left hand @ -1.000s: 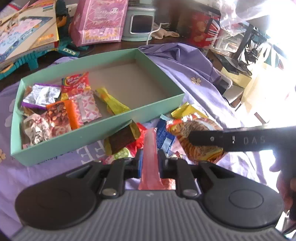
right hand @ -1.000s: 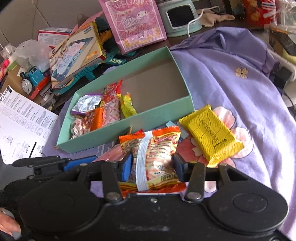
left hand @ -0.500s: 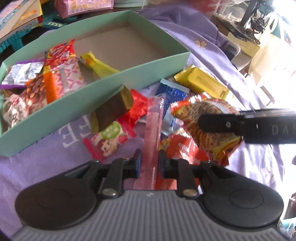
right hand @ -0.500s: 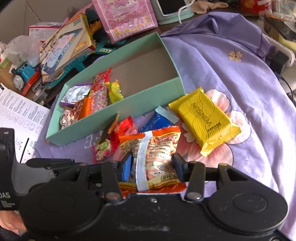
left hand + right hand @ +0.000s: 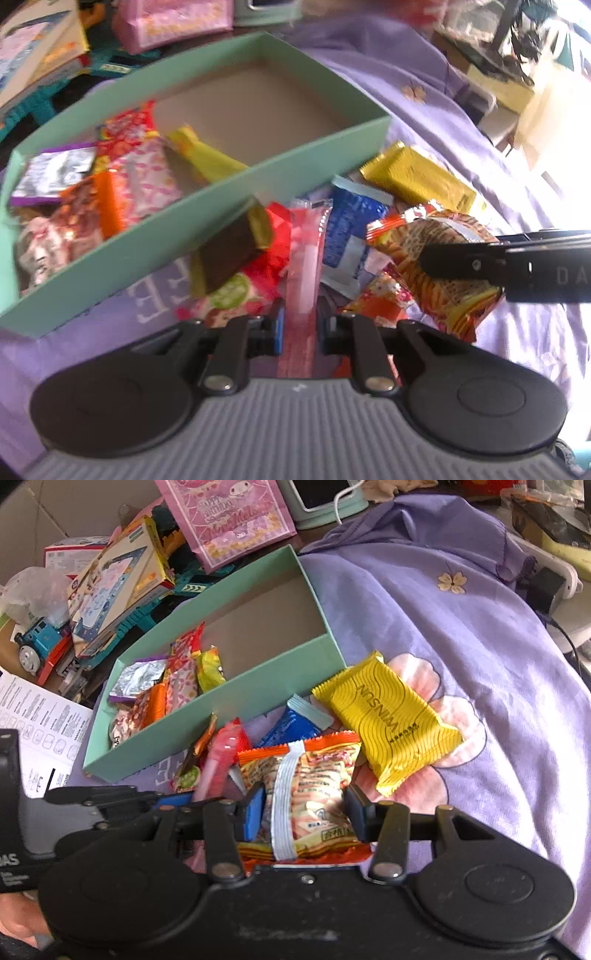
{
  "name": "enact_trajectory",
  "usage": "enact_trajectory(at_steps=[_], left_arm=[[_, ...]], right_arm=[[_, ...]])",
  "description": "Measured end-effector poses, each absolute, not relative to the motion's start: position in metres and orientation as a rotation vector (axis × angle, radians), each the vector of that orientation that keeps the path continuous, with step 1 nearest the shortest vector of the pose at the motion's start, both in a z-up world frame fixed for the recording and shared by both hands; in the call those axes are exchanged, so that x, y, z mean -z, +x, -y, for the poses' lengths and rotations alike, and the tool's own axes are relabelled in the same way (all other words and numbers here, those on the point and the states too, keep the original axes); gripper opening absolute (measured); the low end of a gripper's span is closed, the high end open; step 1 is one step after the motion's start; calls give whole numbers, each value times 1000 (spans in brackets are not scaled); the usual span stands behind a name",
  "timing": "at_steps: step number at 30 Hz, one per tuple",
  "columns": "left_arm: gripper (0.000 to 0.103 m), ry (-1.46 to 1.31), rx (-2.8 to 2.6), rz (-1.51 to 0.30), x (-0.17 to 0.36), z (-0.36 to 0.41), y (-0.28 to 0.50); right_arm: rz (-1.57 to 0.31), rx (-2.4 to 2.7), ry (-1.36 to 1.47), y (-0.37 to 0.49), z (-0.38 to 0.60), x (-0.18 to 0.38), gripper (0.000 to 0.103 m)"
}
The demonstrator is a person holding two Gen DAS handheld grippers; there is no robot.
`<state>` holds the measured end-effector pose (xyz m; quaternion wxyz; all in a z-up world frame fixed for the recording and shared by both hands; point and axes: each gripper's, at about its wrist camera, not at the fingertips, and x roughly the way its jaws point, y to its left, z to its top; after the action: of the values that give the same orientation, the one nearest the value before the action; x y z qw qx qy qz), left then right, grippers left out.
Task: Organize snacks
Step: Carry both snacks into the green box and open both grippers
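Left gripper (image 5: 299,325) pinching slim pink translucent stick packet (image 5: 306,254), right gripper (image 5: 302,814) clamping orange-edged crinkly snack bag (image 5: 310,786), both just short of shallow mint-green cardboard box (image 5: 221,716)'s near wall; lift clear over it, release into bare right half.

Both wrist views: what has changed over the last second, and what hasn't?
Both views shift, so both grippers moved relative to the green box. The left hand-held gripper stays shut on the pink stick pack, the right hand-held gripper on the orange noodle-snack packet. The yellow packet and loose snacks lie unchanged.
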<state>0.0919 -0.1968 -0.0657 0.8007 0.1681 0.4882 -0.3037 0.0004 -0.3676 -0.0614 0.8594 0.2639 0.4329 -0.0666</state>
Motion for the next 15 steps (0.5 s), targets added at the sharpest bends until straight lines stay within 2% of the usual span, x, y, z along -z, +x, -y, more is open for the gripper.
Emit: enact_trajectory(at_steps=[8,15], left_arm=[[16,242,621,-987,20,162,100],[16,164,609,-928,-14,152,138]], right_arm=[[-843,108,500,9,357,28,46],[-782,103,401,52,353,-10,46]])
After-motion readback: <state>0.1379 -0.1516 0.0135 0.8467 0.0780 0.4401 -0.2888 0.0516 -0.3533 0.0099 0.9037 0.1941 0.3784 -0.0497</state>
